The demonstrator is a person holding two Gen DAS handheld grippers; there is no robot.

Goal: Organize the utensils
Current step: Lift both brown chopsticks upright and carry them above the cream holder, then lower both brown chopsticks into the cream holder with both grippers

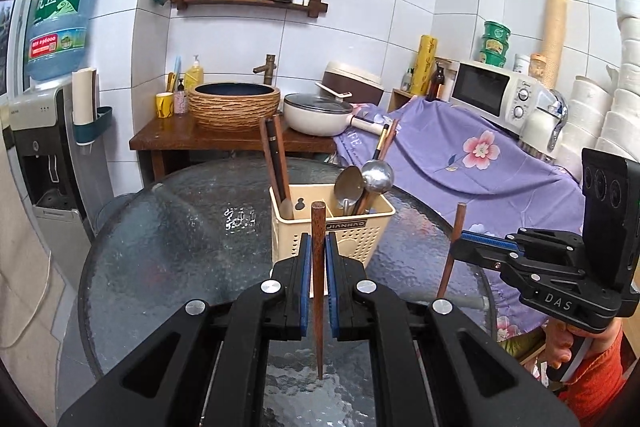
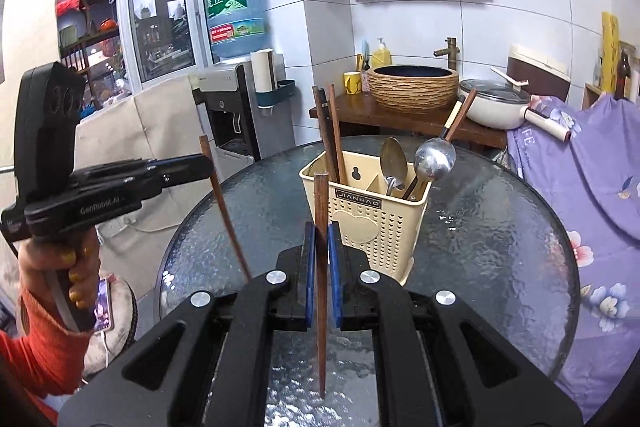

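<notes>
A cream utensil holder stands on the round glass table. Its left compartment holds dark chopsticks. Its right compartment holds a spoon and a steel ladle. My left gripper is shut on a brown wooden chopstick, held upright just before the holder. My right gripper is shut on another wooden chopstick, also upright. Each gripper shows in the other's view, the right and the left.
Behind the table stands a wooden counter with a woven basin and a white pan. A purple flowered cloth covers the right side under a microwave. A water dispenser stands at left.
</notes>
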